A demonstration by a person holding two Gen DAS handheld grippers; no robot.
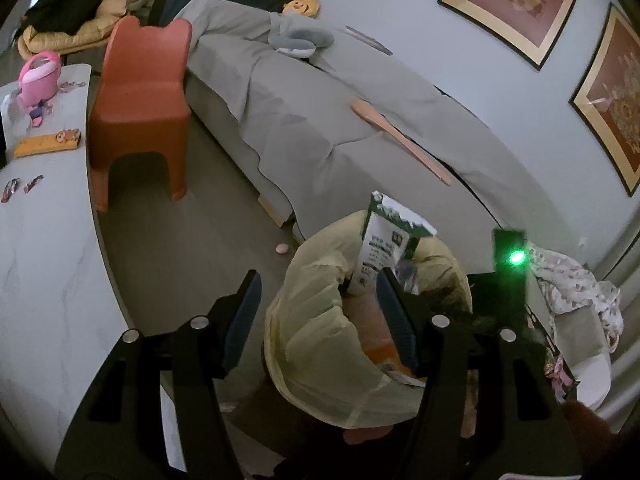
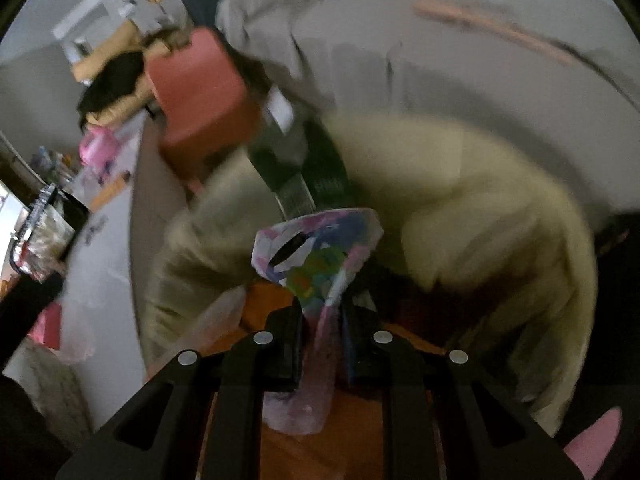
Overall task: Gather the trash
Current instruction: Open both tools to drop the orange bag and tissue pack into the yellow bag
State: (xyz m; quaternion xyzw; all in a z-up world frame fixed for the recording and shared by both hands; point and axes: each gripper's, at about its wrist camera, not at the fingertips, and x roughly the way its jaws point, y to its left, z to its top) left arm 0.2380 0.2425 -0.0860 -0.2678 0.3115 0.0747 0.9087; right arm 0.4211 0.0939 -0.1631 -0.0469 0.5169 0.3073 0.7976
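Observation:
A bin lined with a pale yellow bag stands on the floor by the bed. A green and white carton sticks up out of it, with orange trash below. My left gripper is open and empty, its fingers straddling the bin's near rim. In the blurred right wrist view, my right gripper is shut on a crumpled colourful wrapper and holds it over the yellow bag, above orange trash. The other gripper's body with a green light shows beside the bin.
A white marble table at left carries a pink toy basket, an orange box and small wrappers. An orange child's chair stands by the grey-covered bed. A small pink piece lies on the floor.

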